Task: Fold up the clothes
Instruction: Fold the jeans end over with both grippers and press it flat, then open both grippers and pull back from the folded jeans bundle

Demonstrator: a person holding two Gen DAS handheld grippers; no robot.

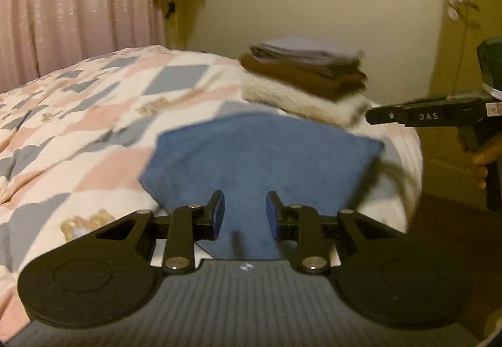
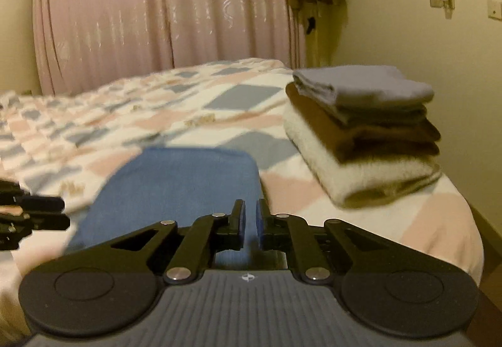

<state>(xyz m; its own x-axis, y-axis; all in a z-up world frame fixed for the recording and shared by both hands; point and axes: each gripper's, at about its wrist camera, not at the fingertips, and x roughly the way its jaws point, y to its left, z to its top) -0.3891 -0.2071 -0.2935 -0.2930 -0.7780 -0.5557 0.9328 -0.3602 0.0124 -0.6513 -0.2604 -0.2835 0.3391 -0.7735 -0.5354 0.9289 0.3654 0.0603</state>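
Observation:
A folded blue cloth (image 1: 260, 158) lies flat on the patterned quilt (image 1: 94, 114), directly ahead of my left gripper (image 1: 245, 215). That gripper is open, its fingers wide apart just above the cloth's near edge and holding nothing. In the right wrist view the blue cloth (image 2: 182, 187) lies ahead and to the left of my right gripper (image 2: 250, 221). Its jaws are almost together with only a thin slit, and nothing is held between them. The right gripper (image 1: 423, 116) also shows from the side at the bed's right edge, held by a hand (image 1: 483, 158).
A stack of folded clothes (image 2: 360, 127) sits at the bed's right corner: grey on top, brown in the middle, white fleece below. Pink curtains (image 2: 157, 11) hang behind the bed. The bed edge (image 2: 470, 221) drops off at the right. My left gripper (image 2: 31, 218) enters at the left edge.

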